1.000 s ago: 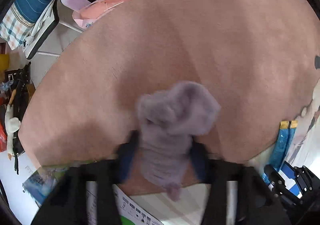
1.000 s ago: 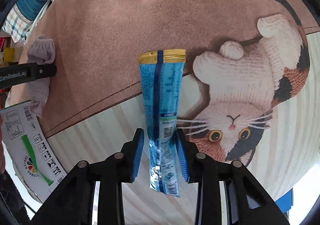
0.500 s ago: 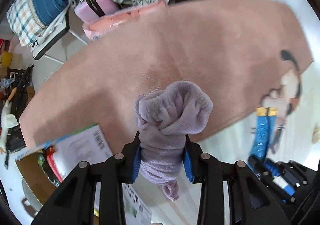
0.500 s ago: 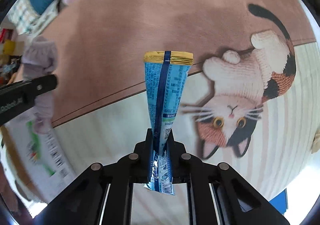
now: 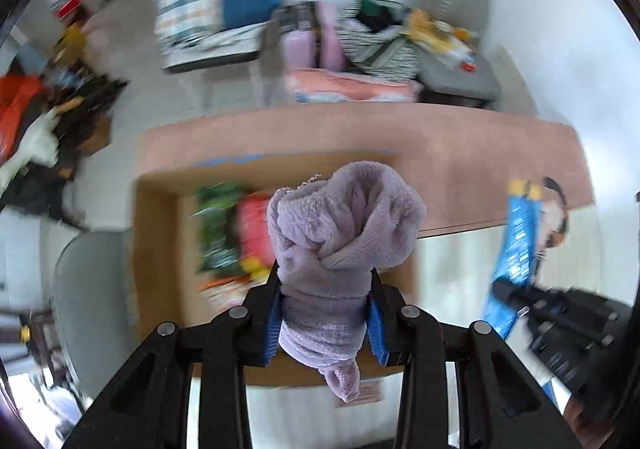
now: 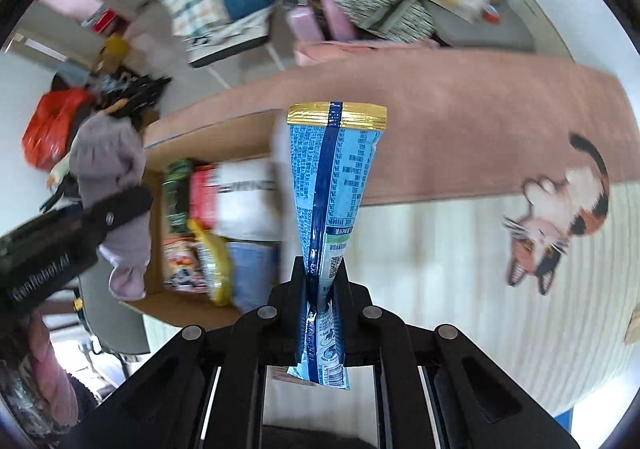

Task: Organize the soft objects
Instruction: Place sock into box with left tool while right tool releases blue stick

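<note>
At the bottom centre of its own view, the left gripper [image 5: 325, 309] pinches a lilac sock [image 5: 340, 237]; the right gripper [image 6: 323, 291] pinches a blue packet [image 6: 332, 185]. Beyond both lies a cardboard box [image 5: 160, 249] of blurred packets, mid-frame left, on a pink rug [image 6: 460, 137].

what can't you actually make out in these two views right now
- Left wrist view: the packets in the cardboard box are motion-blurred, and the purple sock in the left gripper covers the box's middle.
- Right wrist view: the blue packet in the right gripper hides part of the box; its print is too small to read.
- Both views: the clutter beyond the pink rug is blurred, so items there cannot be told apart.
</note>
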### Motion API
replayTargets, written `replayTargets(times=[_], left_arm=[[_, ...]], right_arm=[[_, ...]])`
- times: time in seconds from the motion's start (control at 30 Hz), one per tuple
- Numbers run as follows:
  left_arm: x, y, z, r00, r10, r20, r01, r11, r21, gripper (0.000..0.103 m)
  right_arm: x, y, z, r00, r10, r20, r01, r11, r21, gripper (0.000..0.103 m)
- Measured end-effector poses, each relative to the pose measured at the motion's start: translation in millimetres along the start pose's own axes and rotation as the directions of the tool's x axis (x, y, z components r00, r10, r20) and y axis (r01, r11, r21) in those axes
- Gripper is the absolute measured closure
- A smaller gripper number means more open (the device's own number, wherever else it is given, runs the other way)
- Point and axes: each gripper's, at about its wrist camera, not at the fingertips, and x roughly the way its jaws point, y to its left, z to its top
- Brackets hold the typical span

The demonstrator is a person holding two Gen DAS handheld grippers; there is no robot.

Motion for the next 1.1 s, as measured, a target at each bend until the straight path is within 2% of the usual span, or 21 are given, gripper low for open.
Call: replayTargets(times=[0.1, 0.23, 0.33, 0.43, 0.53, 0.67, 1.0, 1.1], left_arm=[[9, 55, -13, 0.998, 0.044, -0.033, -0.046, 0.998, -0.048, 0.071], [38, 106, -26, 0.994, 0.052, -0.099, -0.063, 0.991, -0.116, 0.071], [73, 132, -31, 0.986, 0.031, -0.167, -0.058, 0.985, -0.16, 0.071], [108, 150, -33, 0.968, -0.009, -0.25, -0.042, 0.98, -0.197, 0.071], [131, 163, -38, 0.95, -0.026, -0.311, -0.042, 0.977, -0.211, 0.071], [151, 169, -34, 0.936, -0.02, -0.351, -0.052, 0.979, -0.195, 0.071], [156, 163, -22, 0.931, 0.028, -0.363, -0.079, 0.989, -0.127, 0.068], [153, 160, -18, 0.928, 0.019, -0.371, -0.076, 0.987, -0.139, 0.067]], right_arm=[[17, 44, 3, 1.0, -0.004, -0.004, 0.003, 0.999, -0.033, 0.091], [56, 72, 3, 0.999, -0.039, -0.038, 0.038, 0.998, -0.048, 0.091], [93, 77, 3, 0.994, -0.09, -0.069, 0.086, 0.995, -0.056, 0.091], [125, 81, 4, 0.984, -0.136, -0.112, 0.13, 0.99, -0.06, 0.091], [153, 78, 5, 0.973, -0.181, -0.142, 0.172, 0.982, -0.074, 0.091], [175, 80, 8, 0.959, -0.223, -0.172, 0.211, 0.974, -0.088, 0.091], [203, 77, 17, 0.933, -0.29, -0.213, 0.278, 0.957, -0.082, 0.09], [205, 77, 17, 0.929, -0.3, -0.218, 0.291, 0.954, -0.075, 0.089]])
